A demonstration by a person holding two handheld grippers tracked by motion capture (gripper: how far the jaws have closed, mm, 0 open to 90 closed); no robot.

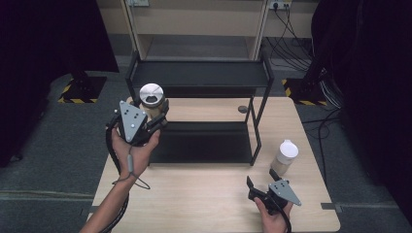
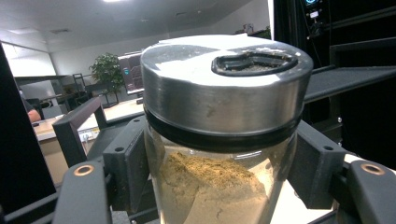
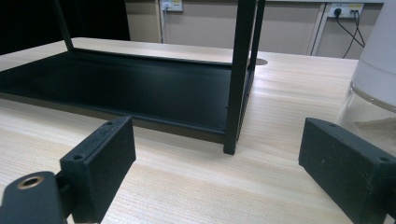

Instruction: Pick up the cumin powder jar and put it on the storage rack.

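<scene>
A glass jar (image 1: 152, 98) with a silver metal lid and tan powder inside is held at the left end of the black two-tier rack (image 1: 199, 74). My left gripper (image 1: 156, 115) is shut on it, the pads pressing the glass just below the lid (image 2: 224, 79); the left gripper (image 2: 224, 186) frames the powder. A second jar (image 1: 284, 154) with a white lid stands on the table right of the rack. My right gripper (image 1: 261, 178) is open near the table's front edge, just in front of that jar (image 3: 373, 70), nothing between its jaws.
The rack's lower shelf (image 3: 116, 88) lies flat on the wooden table (image 1: 204, 194), with a thin black corner post (image 3: 240, 74) in front of my right gripper (image 3: 224, 177). A wooden shelving unit (image 1: 199, 29) stands behind the table. Cables (image 1: 291, 39) hang at the back right.
</scene>
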